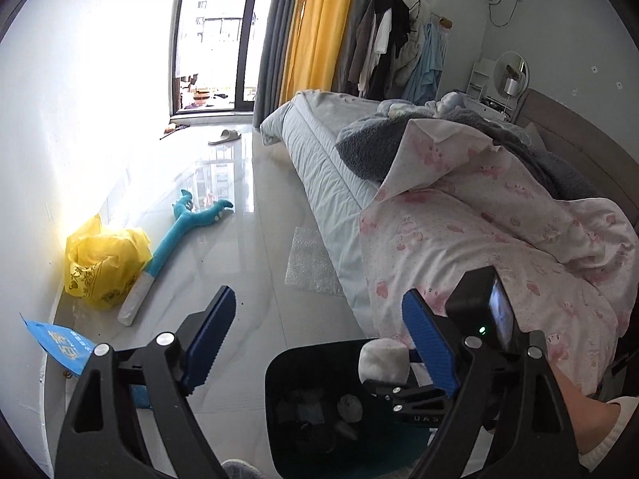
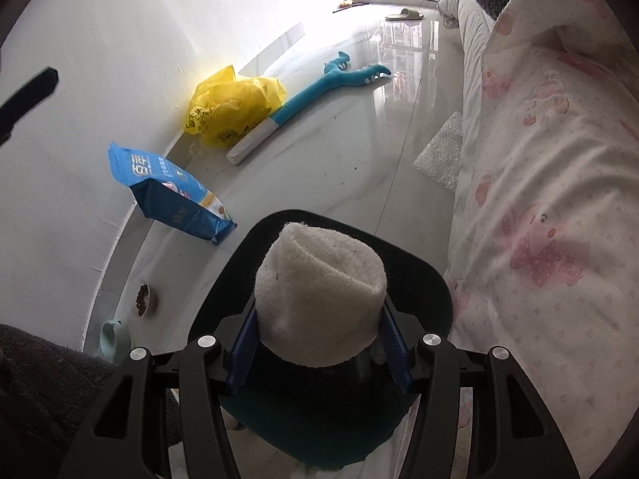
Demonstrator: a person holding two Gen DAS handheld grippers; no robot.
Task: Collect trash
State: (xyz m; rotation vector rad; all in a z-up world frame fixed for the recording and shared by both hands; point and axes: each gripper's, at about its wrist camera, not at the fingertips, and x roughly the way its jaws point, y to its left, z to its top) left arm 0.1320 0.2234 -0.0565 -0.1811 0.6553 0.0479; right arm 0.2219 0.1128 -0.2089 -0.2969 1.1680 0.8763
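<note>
My right gripper [image 2: 319,343] is shut on a white wad of tissue [image 2: 319,295] and holds it over the black trash bin [image 2: 423,275] on the floor. In the left wrist view the same white wad [image 1: 383,359] hangs over the bin [image 1: 279,375], which holds several bits of trash. My left gripper [image 1: 319,335] is open and empty just above the bin's near rim. A yellow plastic bag [image 1: 104,263] lies by the wall; it also shows in the right wrist view [image 2: 235,103]. A sheet of bubble wrap [image 1: 311,259] lies on the floor by the bed.
A blue pet food bag [image 2: 171,195] stands by the wall, with two pet bowls [image 2: 141,299] near it. A teal plush toy [image 2: 311,92] lies on the glossy tile floor. The bed with a pink quilt [image 1: 499,231] runs along the right. A slipper [image 1: 223,135] lies near the balcony door.
</note>
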